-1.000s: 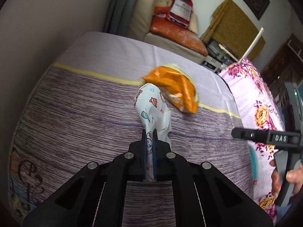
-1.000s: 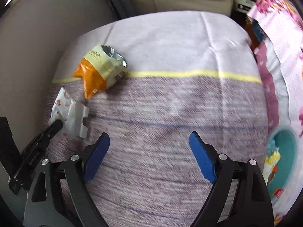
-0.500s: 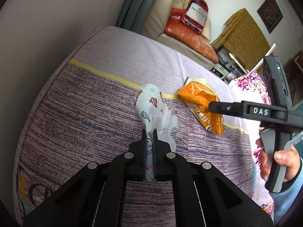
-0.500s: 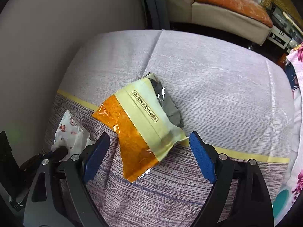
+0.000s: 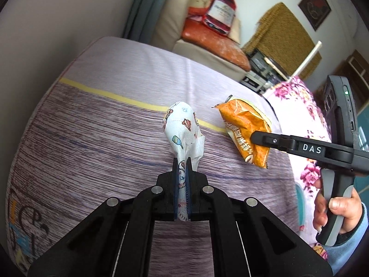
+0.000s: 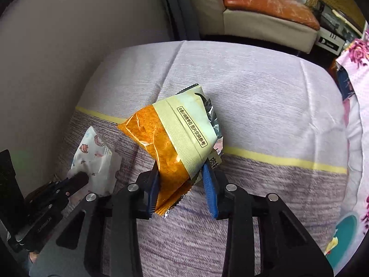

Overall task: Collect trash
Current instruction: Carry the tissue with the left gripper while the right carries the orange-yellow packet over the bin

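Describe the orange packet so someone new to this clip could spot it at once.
On the striped purple bedcover, find the yellow stripe. The orange snack packet lies across it, between the right gripper's closing jaws. Its cream band of black print and foil lining separate it from the white cartoon-print wrapper.

The black left gripper [image 5: 182,168] is clamped on a crumpled white paper wrapper with small cartoon prints [image 5: 183,133], above a purple striped bedsheet [image 5: 96,138]. To the right, the right gripper [image 5: 256,138], held by a hand [image 5: 334,210], touches an orange foil snack bag [image 5: 246,127]; its jaws are closing.
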`<state>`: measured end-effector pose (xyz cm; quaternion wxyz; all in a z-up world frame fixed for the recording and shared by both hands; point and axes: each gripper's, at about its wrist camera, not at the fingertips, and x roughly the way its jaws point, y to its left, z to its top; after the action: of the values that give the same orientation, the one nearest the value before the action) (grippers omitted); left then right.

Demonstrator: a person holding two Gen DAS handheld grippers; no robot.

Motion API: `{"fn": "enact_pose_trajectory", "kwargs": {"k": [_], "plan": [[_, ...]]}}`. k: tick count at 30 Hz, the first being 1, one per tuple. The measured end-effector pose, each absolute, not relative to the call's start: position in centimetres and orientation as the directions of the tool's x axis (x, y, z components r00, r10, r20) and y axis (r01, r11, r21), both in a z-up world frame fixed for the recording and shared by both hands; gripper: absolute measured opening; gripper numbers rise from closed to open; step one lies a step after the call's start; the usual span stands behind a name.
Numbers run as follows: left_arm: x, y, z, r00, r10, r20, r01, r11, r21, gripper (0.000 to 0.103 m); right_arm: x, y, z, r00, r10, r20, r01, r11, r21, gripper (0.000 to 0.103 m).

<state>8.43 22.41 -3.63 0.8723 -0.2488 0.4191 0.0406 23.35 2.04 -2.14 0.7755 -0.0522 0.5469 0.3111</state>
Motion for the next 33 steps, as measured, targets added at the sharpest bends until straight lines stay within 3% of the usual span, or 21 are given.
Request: {"fn": "enact_pose_trajectory", "kwargs": {"k": [12, 33], "plan": [[9.7, 11.0, -1.4, 0.632, -0.232, -0.74, -0.096, 0.923, -0.371, 0.005, 18.8, -9.3, 1.0, 0.321, 0.431, -0.844, -0.414, 0.865, 0.284, 0.033], [12.8, -11.3, -0.3, 0.497, -0.442, -0.747, 0.275, 0.896, -0.348, 0.005, 13.5, -31.7, 0.5, 0.486, 0.325, -0.811, -0.062, 0.939, 0.339, 0.033]]}}
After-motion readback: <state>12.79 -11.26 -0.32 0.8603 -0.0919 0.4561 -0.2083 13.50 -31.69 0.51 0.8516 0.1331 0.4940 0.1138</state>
